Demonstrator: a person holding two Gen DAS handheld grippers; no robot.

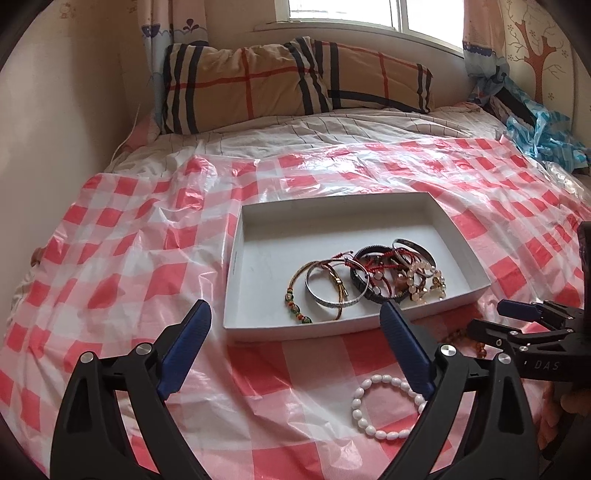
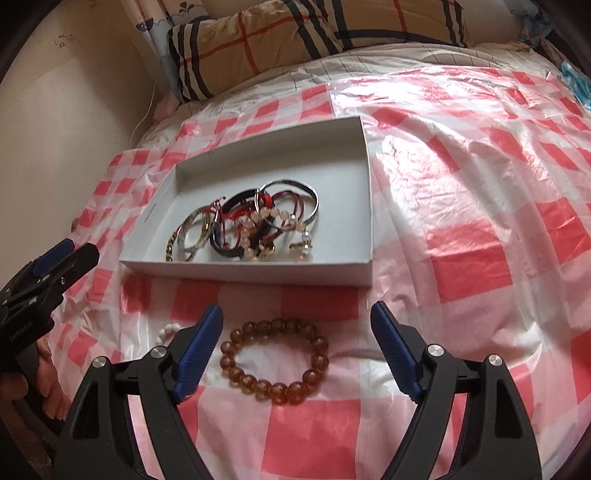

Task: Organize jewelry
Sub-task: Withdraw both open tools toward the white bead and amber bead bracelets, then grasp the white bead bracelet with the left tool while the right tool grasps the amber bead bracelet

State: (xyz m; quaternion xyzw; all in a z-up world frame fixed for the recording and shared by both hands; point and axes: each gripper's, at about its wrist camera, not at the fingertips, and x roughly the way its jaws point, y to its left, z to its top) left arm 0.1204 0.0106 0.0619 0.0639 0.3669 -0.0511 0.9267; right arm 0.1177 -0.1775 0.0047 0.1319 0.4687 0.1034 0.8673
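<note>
Two bracelets lie on the checked sheet (image 2: 469, 258) outside the box (image 2: 258, 271), both just in front of its near wall: amber beads (image 2: 275, 360) and, beside them, white beads (image 1: 388, 406). Inside the box, toward its near right part, a pile of bangles (image 1: 373, 280). Left gripper (image 1: 295, 325) jaws wide apart, empty, before the box. Right gripper (image 2: 297, 326) jaws wide apart, empty, the amber beads lying between its fingers, untouched.

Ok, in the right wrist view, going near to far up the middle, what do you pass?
Amber bead bracelet → white box near wall → heap of bracelets inside it → checked plastic sheet → plaid pillow.
</note>
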